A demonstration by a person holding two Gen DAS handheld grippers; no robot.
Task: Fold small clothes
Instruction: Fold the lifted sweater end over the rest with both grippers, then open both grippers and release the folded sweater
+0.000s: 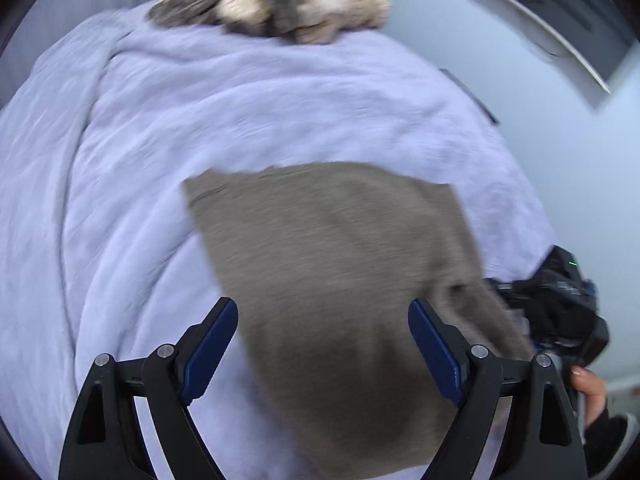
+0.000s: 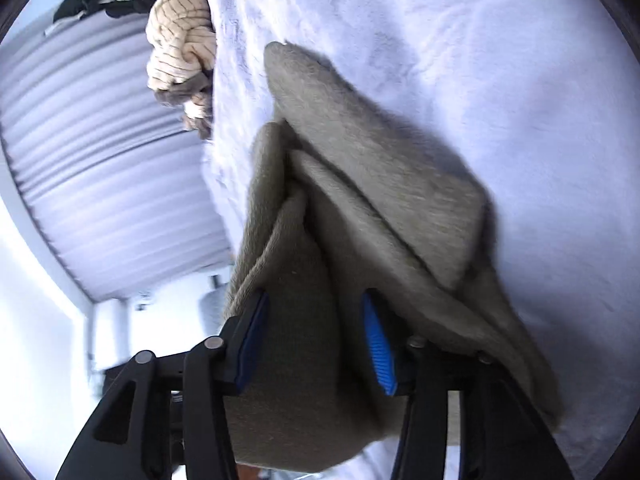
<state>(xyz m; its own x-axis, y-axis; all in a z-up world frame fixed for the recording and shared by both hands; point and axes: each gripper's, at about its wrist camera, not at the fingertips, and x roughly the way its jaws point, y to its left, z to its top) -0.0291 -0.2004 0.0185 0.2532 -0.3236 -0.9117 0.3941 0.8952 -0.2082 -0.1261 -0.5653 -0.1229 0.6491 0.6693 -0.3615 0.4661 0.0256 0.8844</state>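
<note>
2 sets of blue-padded fingers are at work on 1 garment: the left gripper has its fingers spread wide apart and holds nothing, poised over the near part of the grey-brown knit cloth, probably so that hand is free to smooth or pin the fabric. In the right wrist view the right gripper has its fingers part-way apart with a thick bunch of the cloth between them; whether the pads truly pinch it I cannot tell, since a gap shows on each side of the fold. That bunch rises in loose folds from the bed, which suggests this edge is being lifted to carry it over the rest. The far part of the cloth lies flat on the pale lilac blanket covering the bed, so the fold has a soft, level base. Well apart, at the far edge, a heap of cream and brown striped clothes waits, likely kept out of the working area. The frames are motion-blurred
</note>
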